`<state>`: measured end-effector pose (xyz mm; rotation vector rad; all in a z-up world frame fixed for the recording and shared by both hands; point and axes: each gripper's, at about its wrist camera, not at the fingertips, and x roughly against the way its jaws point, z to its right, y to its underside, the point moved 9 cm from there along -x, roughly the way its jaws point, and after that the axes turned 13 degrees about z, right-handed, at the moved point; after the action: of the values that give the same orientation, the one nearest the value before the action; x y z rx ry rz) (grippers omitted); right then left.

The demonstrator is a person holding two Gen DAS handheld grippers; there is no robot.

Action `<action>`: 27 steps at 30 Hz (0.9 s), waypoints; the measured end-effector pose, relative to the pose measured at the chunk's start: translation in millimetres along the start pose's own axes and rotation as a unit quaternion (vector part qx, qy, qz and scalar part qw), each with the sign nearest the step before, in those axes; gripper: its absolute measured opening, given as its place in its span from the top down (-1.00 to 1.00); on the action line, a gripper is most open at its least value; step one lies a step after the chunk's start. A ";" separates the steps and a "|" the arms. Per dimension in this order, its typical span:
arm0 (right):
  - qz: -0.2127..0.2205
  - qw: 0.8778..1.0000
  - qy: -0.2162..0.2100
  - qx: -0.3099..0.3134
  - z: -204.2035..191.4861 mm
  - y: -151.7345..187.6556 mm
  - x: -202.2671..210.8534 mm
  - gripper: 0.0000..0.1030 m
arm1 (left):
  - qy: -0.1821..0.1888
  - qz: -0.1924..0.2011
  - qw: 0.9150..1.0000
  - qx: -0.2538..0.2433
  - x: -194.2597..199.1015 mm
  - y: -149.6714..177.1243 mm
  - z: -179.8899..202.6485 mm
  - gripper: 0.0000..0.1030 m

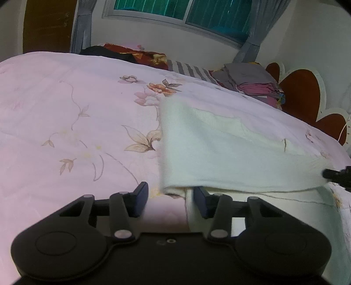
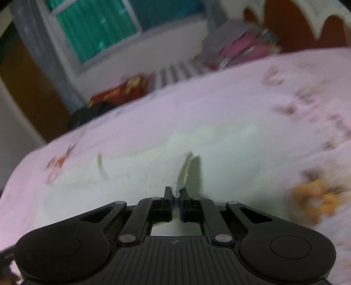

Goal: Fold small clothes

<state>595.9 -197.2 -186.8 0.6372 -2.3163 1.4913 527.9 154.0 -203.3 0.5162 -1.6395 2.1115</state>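
I read no brand, no label and no writing on anything here. The pale cream cloth (image 1: 230, 149) lies folded on the pink bedcover (image 1: 65, 109) with printed flowers, its fold edge turned to me. My left gripper (image 1: 170, 198) has its jaws spread; the near corner of the cloth comes in beside the right pad, but the pads do not press on it. My right gripper (image 2: 175, 195) has its jaws pressed together and it pinches a raised ridge of the same cloth (image 2: 153, 166), which stands up like a small tent from the pads. In the left view a black tip of that other tool (image 1: 337, 175) shows at the right border, against the cloth. At the far side of the bed are a pile of folded clothes (image 1: 252, 83), a striped piece (image 1: 190, 70) and a red patterned fabric (image 1: 140, 53). Behind them are a window (image 1: 179, 11) with grey curtains (image 1: 248, 48) and a red-brown headboard (image 1: 307, 96). The right view is blurred.
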 end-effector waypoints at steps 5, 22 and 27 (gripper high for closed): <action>0.000 0.999 0.035 -0.030 43.9 -5.6 15.7 0.90 | 0.003 0.000 1.000 -0.003 -1.1 -0.2 0.5 0.13; 0.002 0.998 0.051 -0.023 57.0 -0.7 26.1 0.90 | 0.009 -0.008 1.000 -0.009 -4.1 -1.8 -1.1 0.15; -0.005 0.998 0.055 -0.021 59.5 6.9 23.7 0.90 | 0.010 -0.010 1.000 -0.011 -5.8 -2.4 -1.5 0.15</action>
<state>570.9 -253.7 -204.9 0.5400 -2.2524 1.4315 534.0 155.4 -204.8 0.5016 -1.6383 2.0763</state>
